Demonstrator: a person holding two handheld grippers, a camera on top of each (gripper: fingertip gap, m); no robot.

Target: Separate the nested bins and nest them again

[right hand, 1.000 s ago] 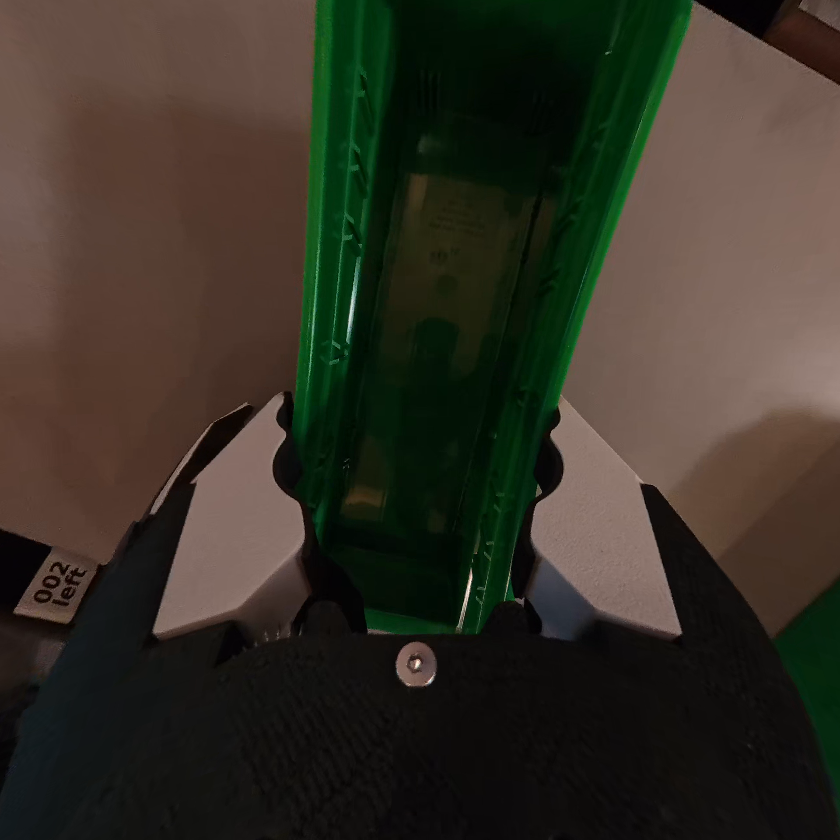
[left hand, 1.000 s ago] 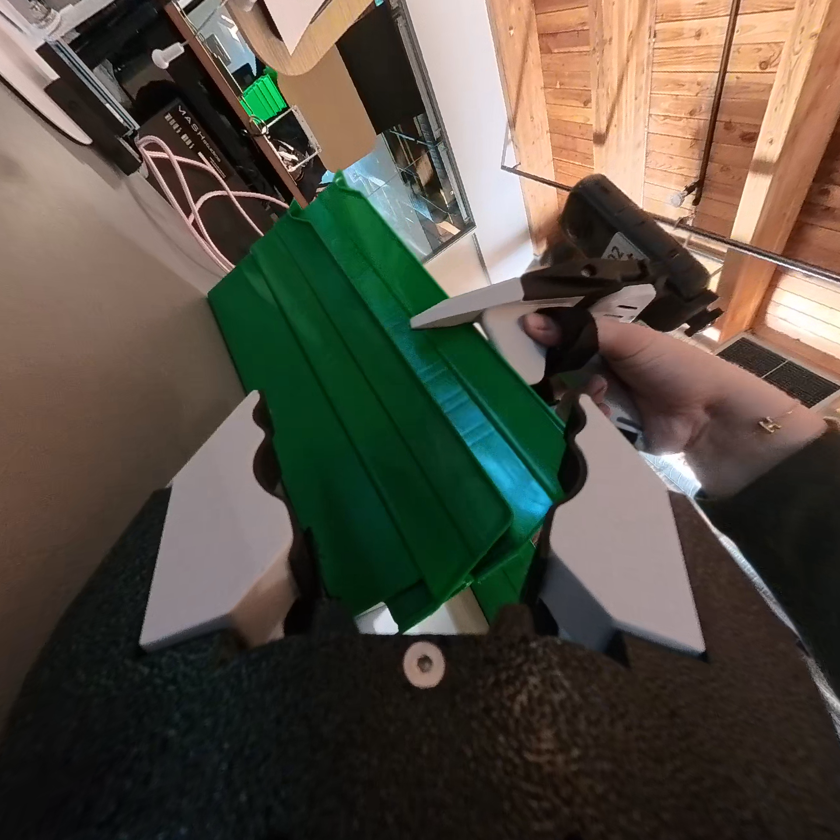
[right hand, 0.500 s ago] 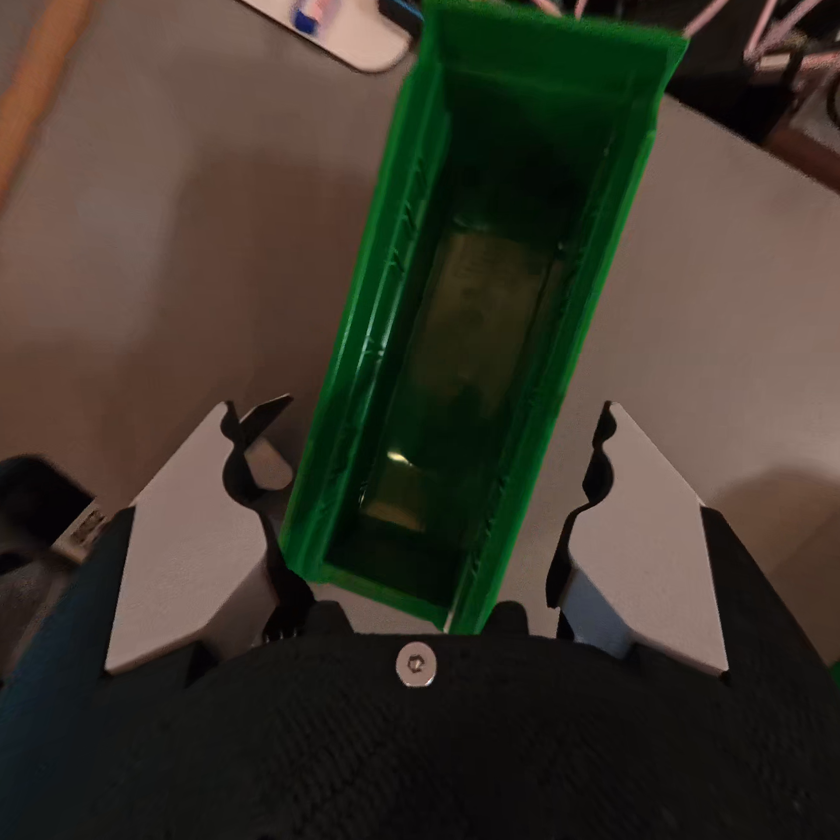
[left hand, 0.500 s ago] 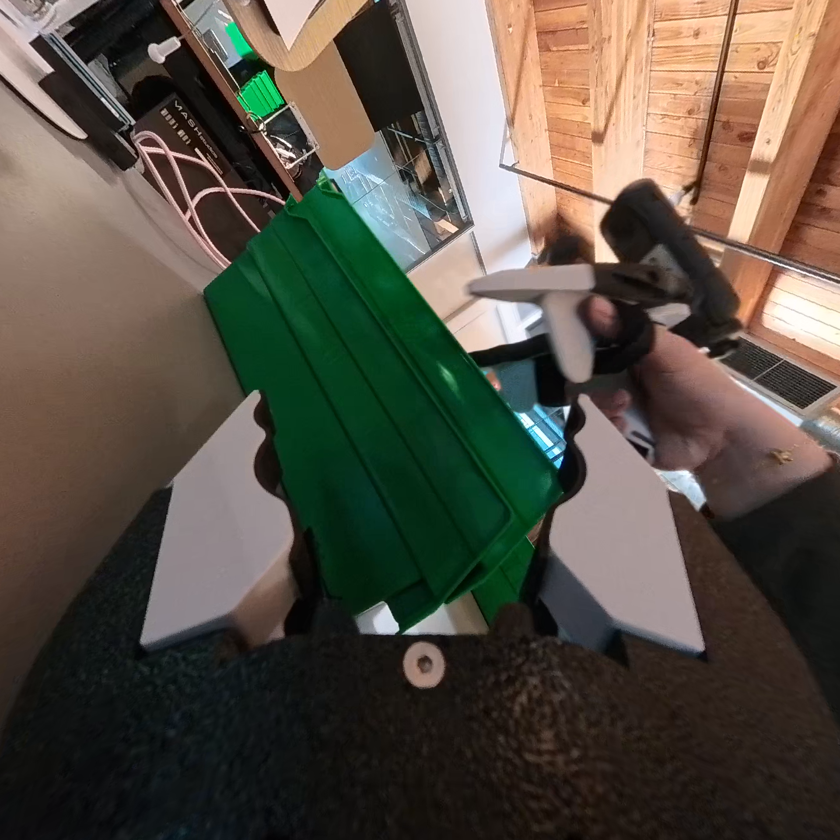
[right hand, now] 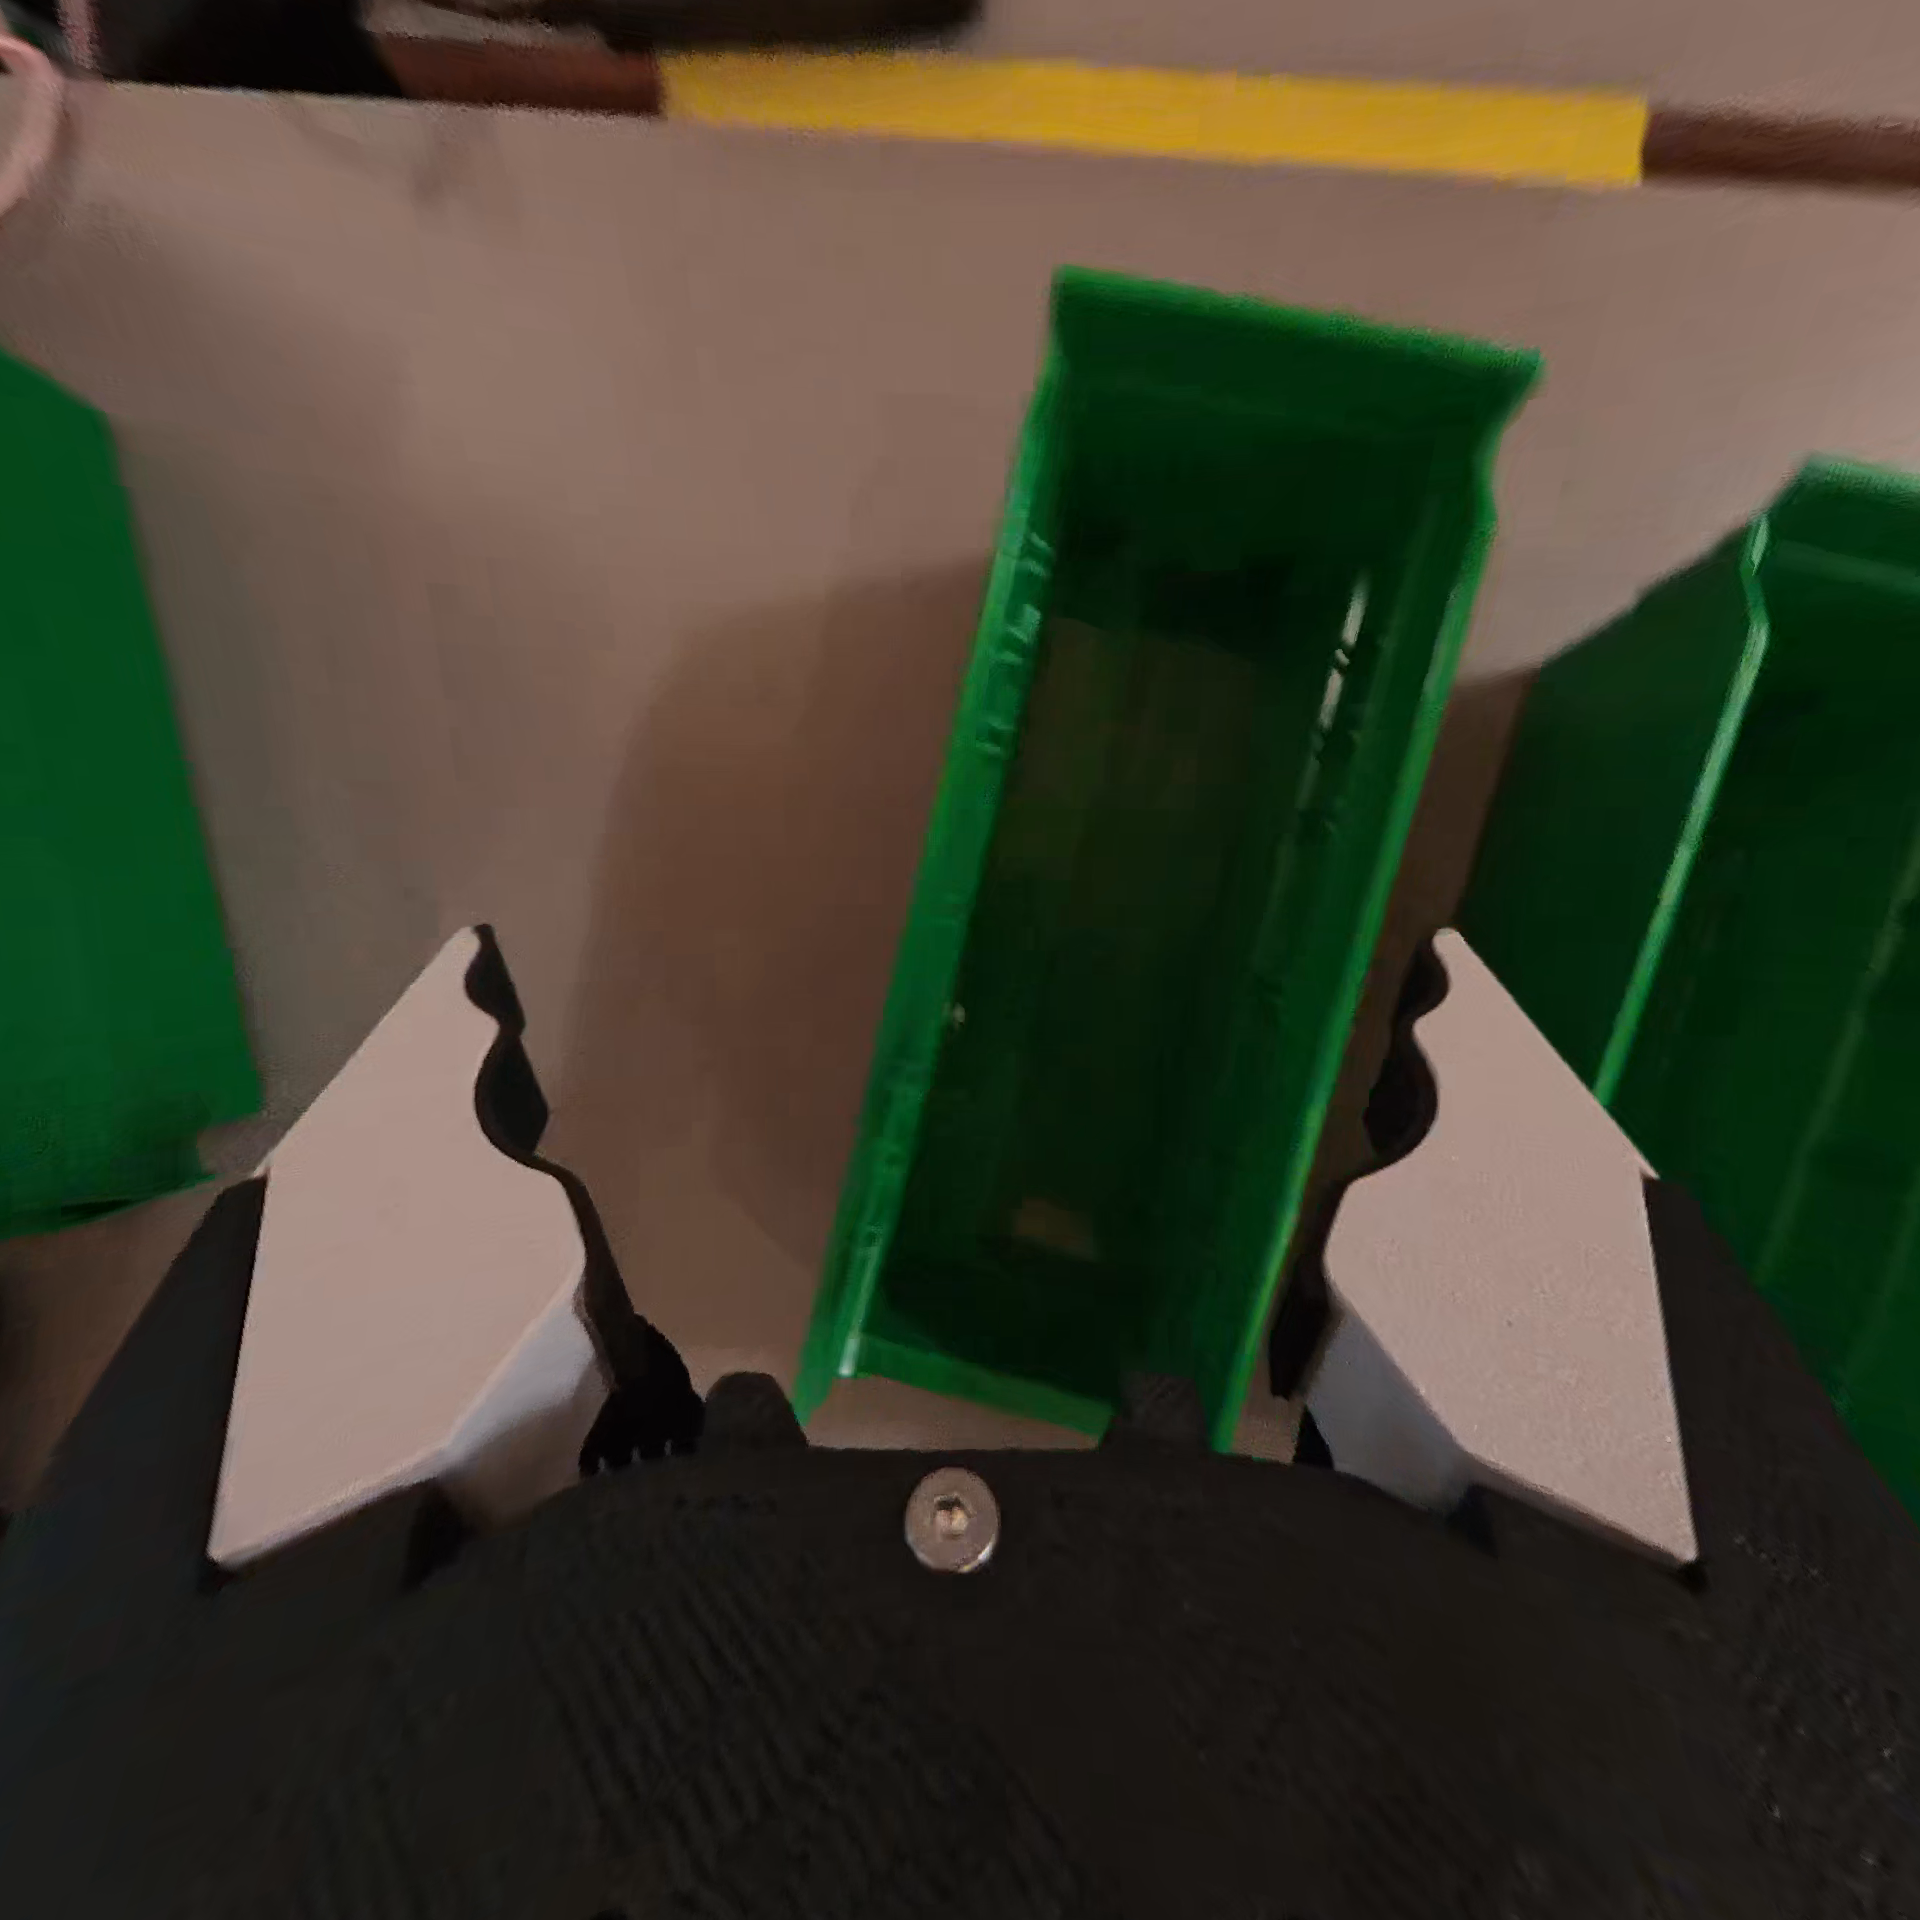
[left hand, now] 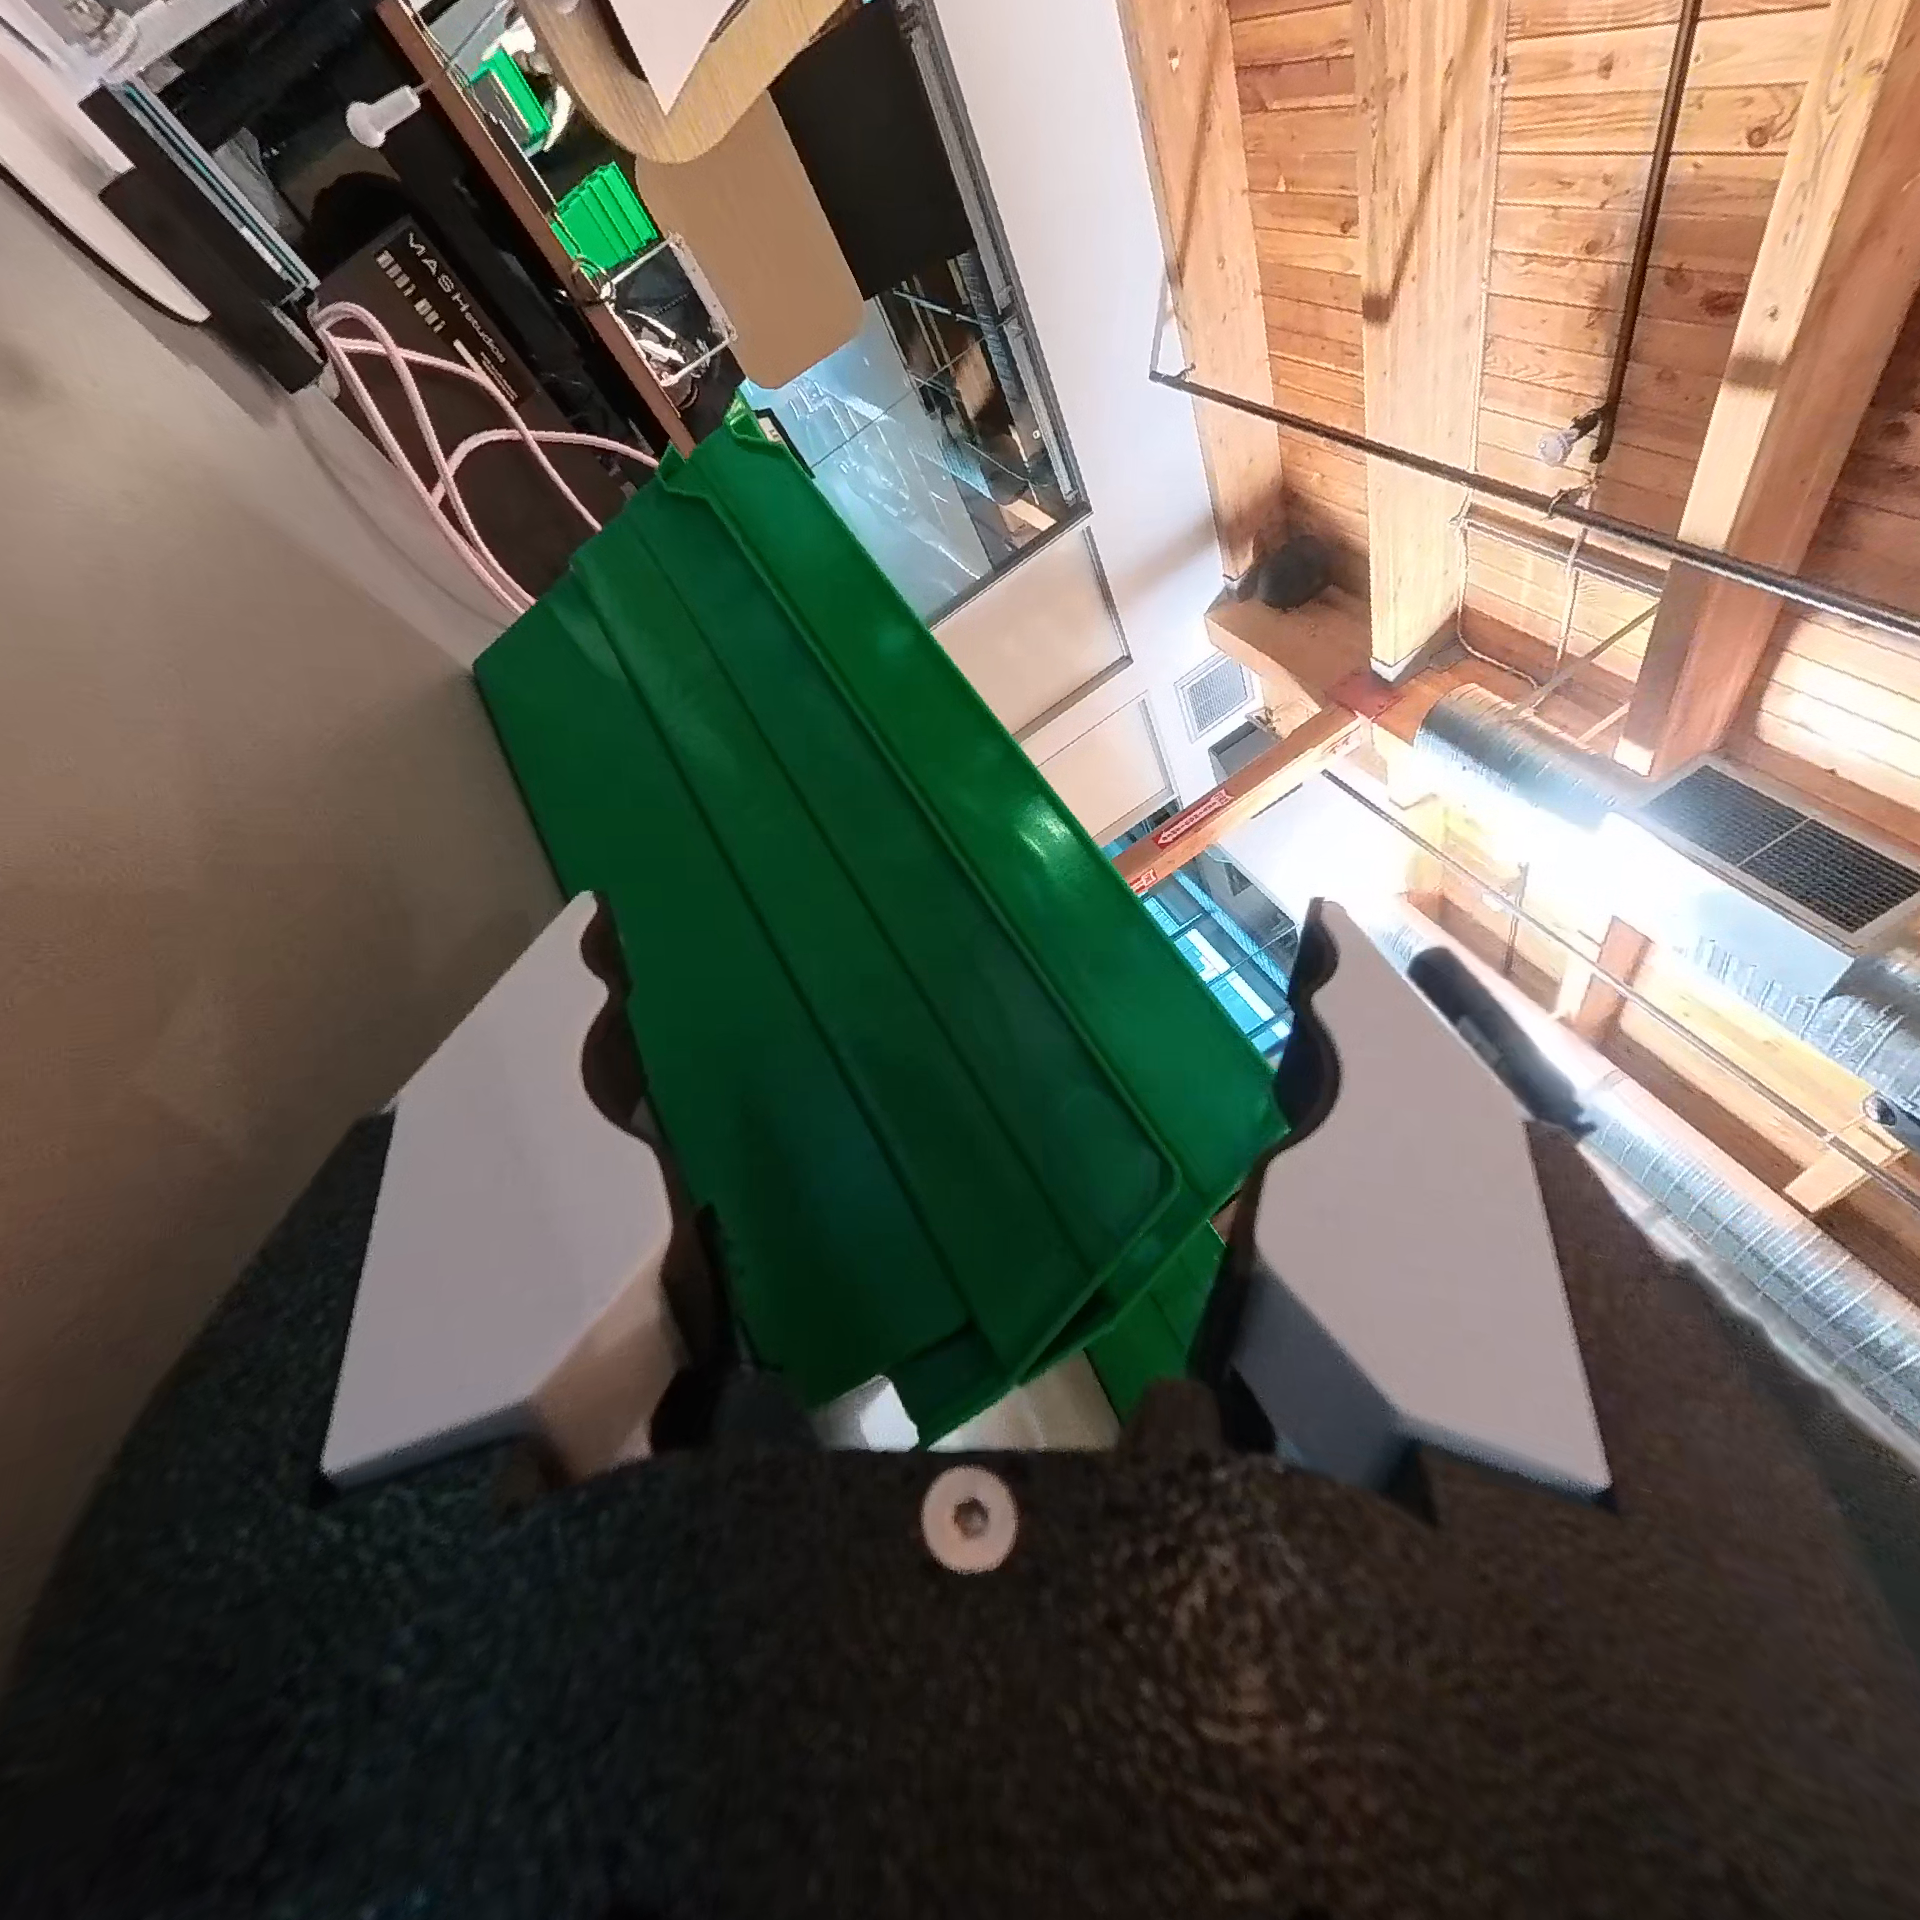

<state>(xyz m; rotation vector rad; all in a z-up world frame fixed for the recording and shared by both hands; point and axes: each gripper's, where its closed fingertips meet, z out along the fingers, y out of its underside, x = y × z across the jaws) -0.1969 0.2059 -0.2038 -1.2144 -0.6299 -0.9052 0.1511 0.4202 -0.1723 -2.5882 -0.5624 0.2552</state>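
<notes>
My left gripper [left hand: 956, 914] is shut on a green bin [left hand: 831, 935], held tipped on its side just off the beige table [left hand: 208, 831]. Stepped ridges along the bin suggest nested layers, but I cannot tell. My right gripper [right hand: 961, 940] is open and empty. It hovers above a long green bin [right hand: 1195, 831] that stands open side up on the table [right hand: 520, 520]; its near end lies between and below my fingers. Another green bin [right hand: 1818, 831] stands at the right. The green shape [right hand: 94, 831] at the left edge is another bin.
A yellow strip [right hand: 1143, 114] runs along the table's far edge. Pink cables [left hand: 447, 436] and a black box [left hand: 436, 281] lie beyond the table's end. Bare table shows between the left green shape and the middle bin.
My right gripper was shut on the long green bin, then opened, let it go on the table and drew back. It has left the left wrist view. My left gripper keeps its hold.
</notes>
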